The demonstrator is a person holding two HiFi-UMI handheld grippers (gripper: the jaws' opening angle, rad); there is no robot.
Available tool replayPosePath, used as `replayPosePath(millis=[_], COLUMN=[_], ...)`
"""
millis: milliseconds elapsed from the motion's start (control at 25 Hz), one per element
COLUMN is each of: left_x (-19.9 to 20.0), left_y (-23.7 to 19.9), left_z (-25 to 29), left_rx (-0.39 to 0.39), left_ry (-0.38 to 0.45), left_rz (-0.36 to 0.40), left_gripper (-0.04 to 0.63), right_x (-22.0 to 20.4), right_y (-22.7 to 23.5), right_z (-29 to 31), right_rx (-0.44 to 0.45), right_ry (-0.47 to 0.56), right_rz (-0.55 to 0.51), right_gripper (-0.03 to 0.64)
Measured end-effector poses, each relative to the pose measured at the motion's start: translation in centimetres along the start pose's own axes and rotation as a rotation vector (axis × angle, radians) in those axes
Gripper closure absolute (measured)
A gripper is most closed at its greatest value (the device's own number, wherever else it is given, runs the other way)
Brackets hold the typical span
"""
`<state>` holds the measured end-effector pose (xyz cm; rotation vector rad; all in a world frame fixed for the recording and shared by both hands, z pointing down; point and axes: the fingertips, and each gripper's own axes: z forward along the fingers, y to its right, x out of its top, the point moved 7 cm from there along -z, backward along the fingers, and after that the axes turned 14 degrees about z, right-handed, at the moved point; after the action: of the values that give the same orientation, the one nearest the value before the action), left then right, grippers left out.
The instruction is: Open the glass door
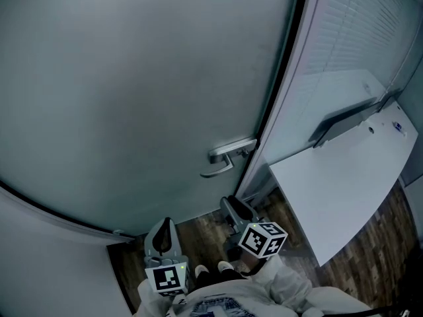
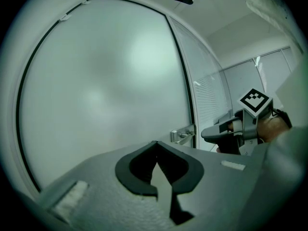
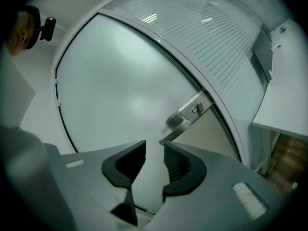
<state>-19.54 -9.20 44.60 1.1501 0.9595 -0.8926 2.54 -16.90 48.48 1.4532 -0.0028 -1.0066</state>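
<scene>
The frosted glass door (image 1: 132,78) fills most of the head view, with its metal lever handle (image 1: 225,158) at its right edge beside the dark frame. My right gripper (image 1: 232,207) is just below the handle and apart from it. In the right gripper view its jaws (image 3: 155,150) stand open with nothing between them, and the handle (image 3: 185,117) lies a little beyond and above. My left gripper (image 1: 164,233) hangs lower left in front of the door, its jaws (image 2: 156,146) shut and empty. The left gripper view also shows the handle (image 2: 183,136) and the right gripper (image 2: 211,133).
A white desk (image 1: 344,183) stands to the right of the door, close to my right arm. Above it is a glass wall with blinds (image 1: 357,38). A dark wood floor (image 1: 205,233) lies underfoot, and a pale wall (image 1: 39,256) closes the left.
</scene>
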Motion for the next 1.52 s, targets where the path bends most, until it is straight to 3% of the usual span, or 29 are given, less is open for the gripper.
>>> replayPosePath(millis=[320, 520, 760, 960, 1320, 1520], left_x=[1.0, 1.2, 0.9, -1.0, -0.8, -0.8], left_y=[-1.8, -2.8, -3.3, -3.2, -4.3, -4.3], left_z=[1.0, 1.0, 1.5, 1.8, 1.4, 1.1], left_rx=[0.016, 0.033, 0.029, 0.035, 0.06, 0.068], left_ry=[-0.014, -0.028, -0.033, -0.045, -0.063, -0.073], left_rz=[0.009, 0.028, 0.027, 0.034, 0.047, 0.027], left_gripper=[0.591, 0.591, 0.591, 0.591, 0.591, 0.591], right_x=[0.5, 0.5, 0.7, 0.5, 0.5, 0.9], right_y=[1.7, 2.5, 4.5, 6.0, 5.6, 5.5], right_z=[3.7, 6.0, 8.8, 10.8, 12.1, 12.3], right_rx=[0.086, 0.173, 0.175, 0.165, 0.169, 0.165], right_ry=[-0.003, 0.002, 0.026, 0.022, 0.007, -0.019], right_rz=[0.328, 0.549, 0.73, 0.767, 0.754, 0.655], right_gripper=[0.429, 0.422, 0.422, 0.437, 0.5, 0.502])
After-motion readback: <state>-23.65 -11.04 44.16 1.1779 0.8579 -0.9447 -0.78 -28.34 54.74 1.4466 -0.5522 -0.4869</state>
